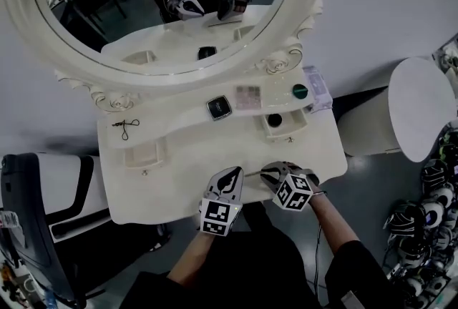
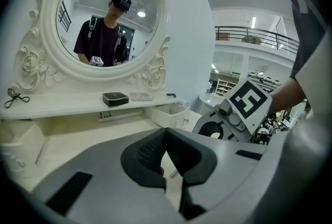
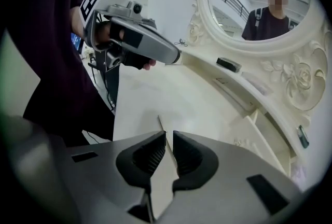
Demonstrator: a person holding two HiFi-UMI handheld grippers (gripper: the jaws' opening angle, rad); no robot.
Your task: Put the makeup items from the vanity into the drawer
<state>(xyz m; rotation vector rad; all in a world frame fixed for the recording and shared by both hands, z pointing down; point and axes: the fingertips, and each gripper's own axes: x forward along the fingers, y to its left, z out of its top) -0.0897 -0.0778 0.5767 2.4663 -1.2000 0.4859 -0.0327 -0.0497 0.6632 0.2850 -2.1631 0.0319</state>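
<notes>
Makeup stick (image 1: 252,173) sits pinched in my right gripper (image 1: 265,171), near edge; left gripper (image 1: 233,172) clenched, empty. Next, I judge: carry it to the right drawer (image 1: 286,134).

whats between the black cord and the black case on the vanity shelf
Nothing: the shelf between the black cord and black case is bare, shown in the head view and the left gripper view.

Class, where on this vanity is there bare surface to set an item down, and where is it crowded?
Bare: tabletop between left drawer and right drawer; shelf between hair tie and compact. Crowded: shelf's right end, around the green-capped item.
</notes>
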